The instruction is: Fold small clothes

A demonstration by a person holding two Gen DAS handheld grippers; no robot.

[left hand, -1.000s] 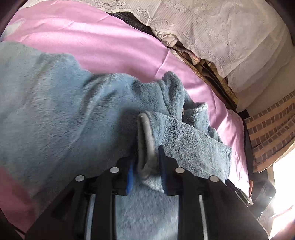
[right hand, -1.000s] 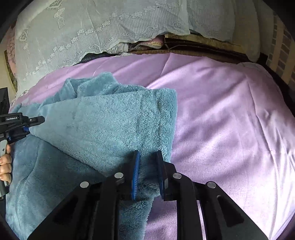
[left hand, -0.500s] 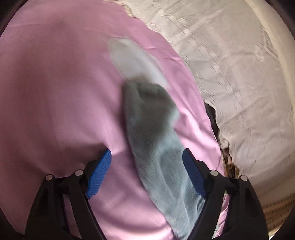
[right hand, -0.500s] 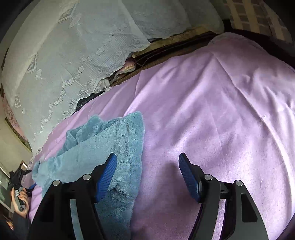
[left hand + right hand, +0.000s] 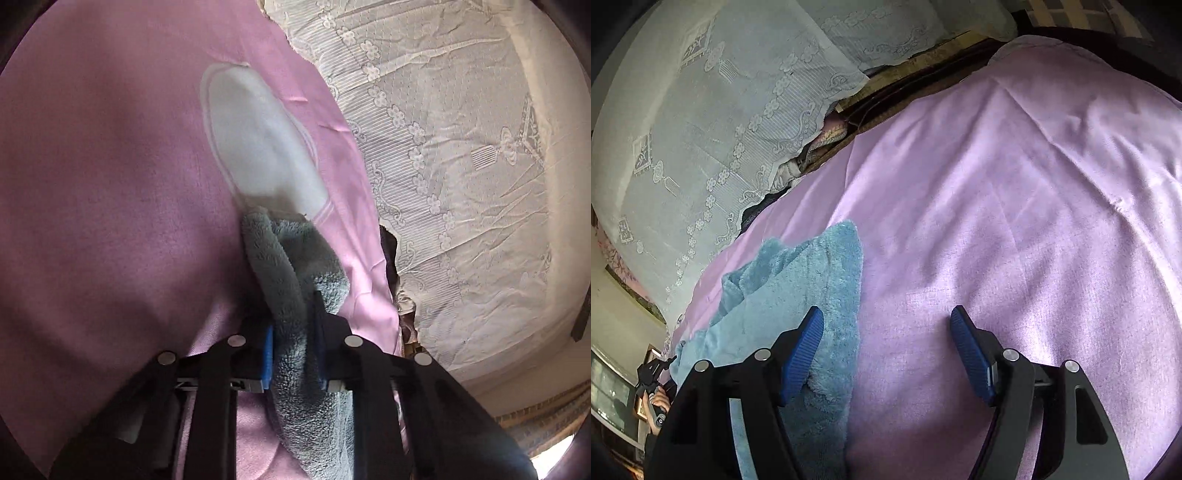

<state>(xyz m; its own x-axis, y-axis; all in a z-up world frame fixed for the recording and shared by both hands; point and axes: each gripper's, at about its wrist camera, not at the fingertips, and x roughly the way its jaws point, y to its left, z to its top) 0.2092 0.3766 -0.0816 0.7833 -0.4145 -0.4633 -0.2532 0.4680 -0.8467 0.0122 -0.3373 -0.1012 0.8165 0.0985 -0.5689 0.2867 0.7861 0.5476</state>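
Observation:
A fluffy blue fleece garment (image 5: 798,295) lies partly folded on the pink bedsheet (image 5: 997,221). In the left wrist view my left gripper (image 5: 293,332) is shut on an edge of the garment (image 5: 291,266), which bunches up between the blue pads and runs forward over the sheet. In the right wrist view my right gripper (image 5: 886,347) is open and empty, just above the sheet. Its left pad (image 5: 803,350) hangs over the garment's right edge; its right pad is over bare sheet.
A white lace cover (image 5: 701,129) drapes over pillows at the bed's head and also shows in the left wrist view (image 5: 461,166). A pale oval patch (image 5: 258,140) marks the sheet ahead of the left gripper. The other handheld gripper shows at far left (image 5: 653,376).
My left gripper let go, opened over a strip of the garment, and is now shut on its edge. My right gripper released the garment, opened and stayed open, tilting over the sheet.

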